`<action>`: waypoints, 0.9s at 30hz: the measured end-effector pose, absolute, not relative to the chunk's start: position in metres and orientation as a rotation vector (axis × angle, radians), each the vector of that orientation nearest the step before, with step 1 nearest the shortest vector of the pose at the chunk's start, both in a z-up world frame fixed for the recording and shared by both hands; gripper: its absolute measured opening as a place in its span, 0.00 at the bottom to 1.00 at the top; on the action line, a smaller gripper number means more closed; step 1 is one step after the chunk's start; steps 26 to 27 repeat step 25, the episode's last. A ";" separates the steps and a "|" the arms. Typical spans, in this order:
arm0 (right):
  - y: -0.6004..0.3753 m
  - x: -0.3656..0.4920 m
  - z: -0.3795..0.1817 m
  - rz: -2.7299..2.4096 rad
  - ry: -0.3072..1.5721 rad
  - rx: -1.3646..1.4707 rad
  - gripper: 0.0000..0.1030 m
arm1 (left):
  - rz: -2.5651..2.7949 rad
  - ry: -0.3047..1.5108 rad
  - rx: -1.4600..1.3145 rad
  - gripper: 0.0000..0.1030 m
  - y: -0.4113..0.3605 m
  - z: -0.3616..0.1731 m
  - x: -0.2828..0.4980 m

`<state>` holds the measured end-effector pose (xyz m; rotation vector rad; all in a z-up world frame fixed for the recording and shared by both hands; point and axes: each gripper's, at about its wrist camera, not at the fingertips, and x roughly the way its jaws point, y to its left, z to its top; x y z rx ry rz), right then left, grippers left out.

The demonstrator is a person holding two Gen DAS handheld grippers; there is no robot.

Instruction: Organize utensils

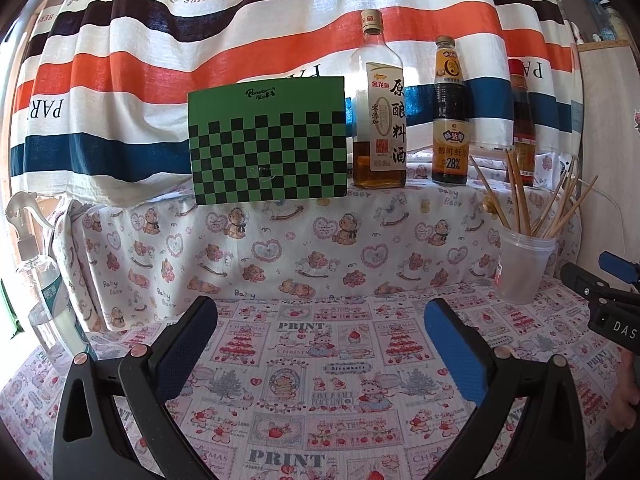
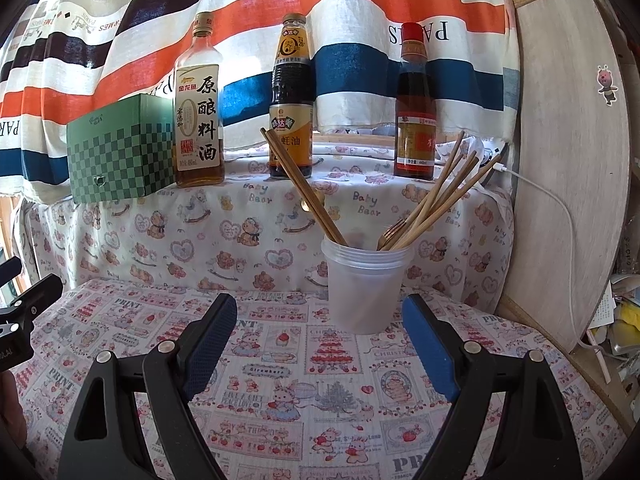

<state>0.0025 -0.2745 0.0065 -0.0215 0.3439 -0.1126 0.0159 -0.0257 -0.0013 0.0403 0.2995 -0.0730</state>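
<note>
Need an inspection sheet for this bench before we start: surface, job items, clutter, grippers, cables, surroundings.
Surface: patterned print cloth, bare up front.
Job's things: translucent plastic cup upright, holding wooden chopsticks and a fork.
Clutter: green checkered box, three sauce bottles on the ledge, spray bottle at left.
Grippers: left gripper and right gripper both open, empty.
Cables: white cable at right wall.
Surroundings: striped curtain.

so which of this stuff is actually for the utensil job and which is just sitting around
For the job:
- chopsticks
- fork
- plastic cup holding them
- left gripper and right gripper, both open and empty

Just sitting around:
- three sauce bottles
- green checkered box
- spray bottle
- white cable
</note>
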 end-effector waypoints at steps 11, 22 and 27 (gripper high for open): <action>-0.277 0.007 0.004 -0.127 0.376 -0.014 0.84 | -0.068 0.332 0.032 1.00 -0.026 -0.003 0.022; -0.271 0.002 0.006 -0.122 0.342 -0.047 0.84 | -0.068 0.344 0.040 1.00 -0.027 -0.004 0.025; -0.272 0.002 0.007 -0.118 0.346 -0.045 0.84 | -0.066 0.353 0.043 1.00 -0.027 -0.005 0.026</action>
